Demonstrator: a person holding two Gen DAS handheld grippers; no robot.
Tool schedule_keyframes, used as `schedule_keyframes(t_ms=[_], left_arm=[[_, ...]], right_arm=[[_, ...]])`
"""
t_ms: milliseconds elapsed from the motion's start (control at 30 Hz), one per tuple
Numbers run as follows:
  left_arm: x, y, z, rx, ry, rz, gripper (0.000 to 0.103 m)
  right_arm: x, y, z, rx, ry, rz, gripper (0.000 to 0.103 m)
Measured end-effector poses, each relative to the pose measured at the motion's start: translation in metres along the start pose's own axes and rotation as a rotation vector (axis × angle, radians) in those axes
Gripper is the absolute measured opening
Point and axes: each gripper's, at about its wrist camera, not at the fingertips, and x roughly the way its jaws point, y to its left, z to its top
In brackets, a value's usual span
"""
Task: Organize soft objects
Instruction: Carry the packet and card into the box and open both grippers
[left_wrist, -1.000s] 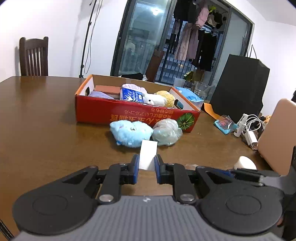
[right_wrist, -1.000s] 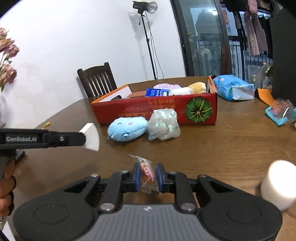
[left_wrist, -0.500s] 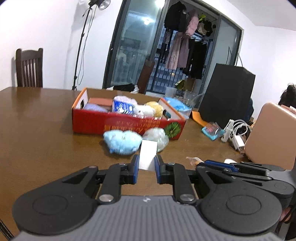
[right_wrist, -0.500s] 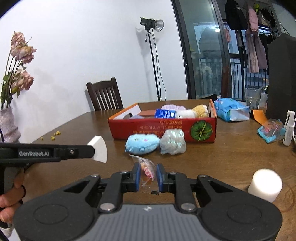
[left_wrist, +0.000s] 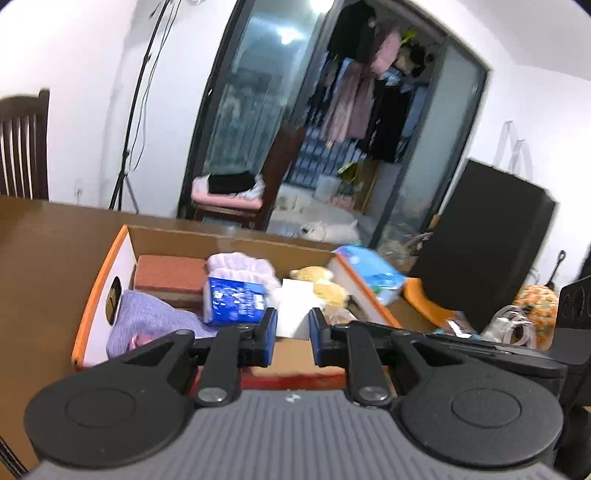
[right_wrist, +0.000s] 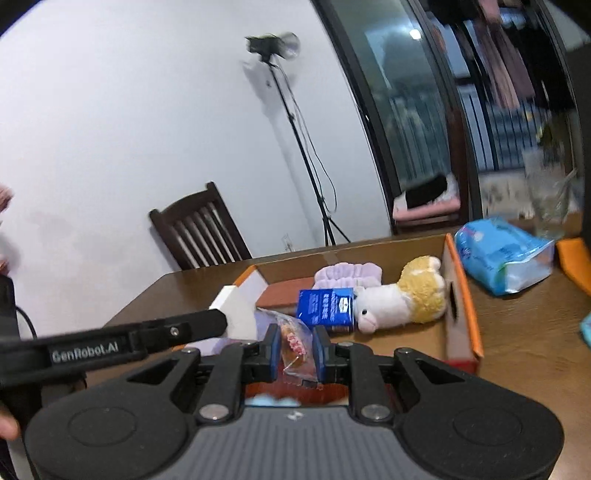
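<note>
My left gripper (left_wrist: 292, 325) is shut on a white sponge block (left_wrist: 295, 306) and holds it over the open red cardboard box (left_wrist: 122, 258). The block also shows in the right wrist view (right_wrist: 236, 310), held by the left gripper's arm. My right gripper (right_wrist: 297, 349) is shut on a clear snack packet (right_wrist: 295, 343) above the box's near side (right_wrist: 463, 317). The box holds a white and yellow plush toy (right_wrist: 399, 299), a blue tissue pack (left_wrist: 234, 299), a lilac cloth (left_wrist: 147, 321), a brown block (left_wrist: 168, 275) and a lilac frilly item (right_wrist: 347, 273).
A blue plastic bag (right_wrist: 502, 254) lies on the brown table right of the box, next to an orange item (right_wrist: 574, 258). A dark wooden chair (right_wrist: 199, 229) stands behind the table. A black cabinet (left_wrist: 487, 251) and cables (left_wrist: 517, 325) are at the right.
Both grippers have moved forward and up, from in front of the box to above it, each still holding its object. The blue plush and the clear ball have dropped out of view.
</note>
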Motion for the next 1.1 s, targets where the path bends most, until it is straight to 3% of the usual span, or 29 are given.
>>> schedule_keyframes(t_ms=[67,133,200,300,467,633,800,1100], left_arm=[[0.021,0.009,0.003,-0.003,0.031,-0.012,0.019],[0.037,0.018,0.001,-0.006,0.051,-0.005,0.027],[0.049,0.029,-0.004,-0.027,0.057,0.008,0.052],[0.061,0.044,-0.011,-0.055,0.093,0.009,0.053],[0.054,0.053,-0.006,-0.080,0.064,0.023,0.053],[0.034,0.047,0.003,-0.047,0.020,0.068,0.053],[-0.010,0.036,0.002,-0.016,-0.020,0.071,0.059],[-0.098,0.010,-0.038,0.059,-0.062,0.107,0.066]], right_arm=[[0.026,-0.010,0.006,0.023,0.017,-0.005,0.018],[0.047,-0.018,0.009,0.043,0.033,-0.012,0.019],[0.066,-0.026,0.010,0.078,0.048,-0.012,0.022],[0.083,-0.036,0.004,0.102,0.084,-0.001,0.031],[0.089,-0.047,0.001,0.121,0.092,-0.037,0.031],[0.068,-0.040,0.010,0.104,0.055,-0.045,0.031],[0.019,-0.015,0.022,0.031,-0.036,-0.036,0.033],[-0.058,0.031,-0.008,-0.156,-0.016,-0.044,0.038]])
